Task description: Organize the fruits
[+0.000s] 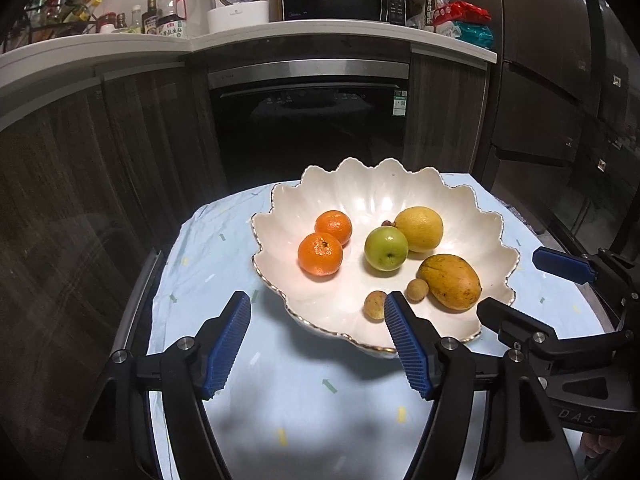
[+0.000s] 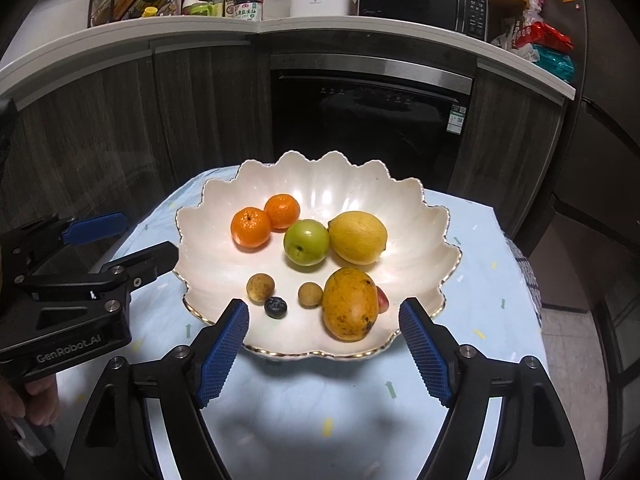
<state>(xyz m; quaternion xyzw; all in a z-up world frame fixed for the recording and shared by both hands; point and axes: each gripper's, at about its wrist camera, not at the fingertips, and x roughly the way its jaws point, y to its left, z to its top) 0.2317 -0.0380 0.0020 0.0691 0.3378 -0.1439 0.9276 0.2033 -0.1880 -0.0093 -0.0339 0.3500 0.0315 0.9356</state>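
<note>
Resting in bowl [image 2: 436,236]: oranges [image 2: 251,227], apple [image 2: 306,242], lemon [image 2: 357,237], mango [image 2: 350,304], small fruits.
Left gripper [image 1: 318,344]: jaws apart, empty.
Right gripper [image 2: 322,350]: jaws apart, empty.
Left over: nothing on cloth [image 2: 480,320]; task looks done.

The pale cloth [image 2: 480,264] around the scalloped bowl [image 2: 400,200] lies bare on every side. Inside, the far half is free, while the mango [image 2: 350,304] and small fruits crowd the near rim

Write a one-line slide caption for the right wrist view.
Open right gripper hovers before a scalloped white bowl holding two oranges, an apple, lemon and mango.
</note>
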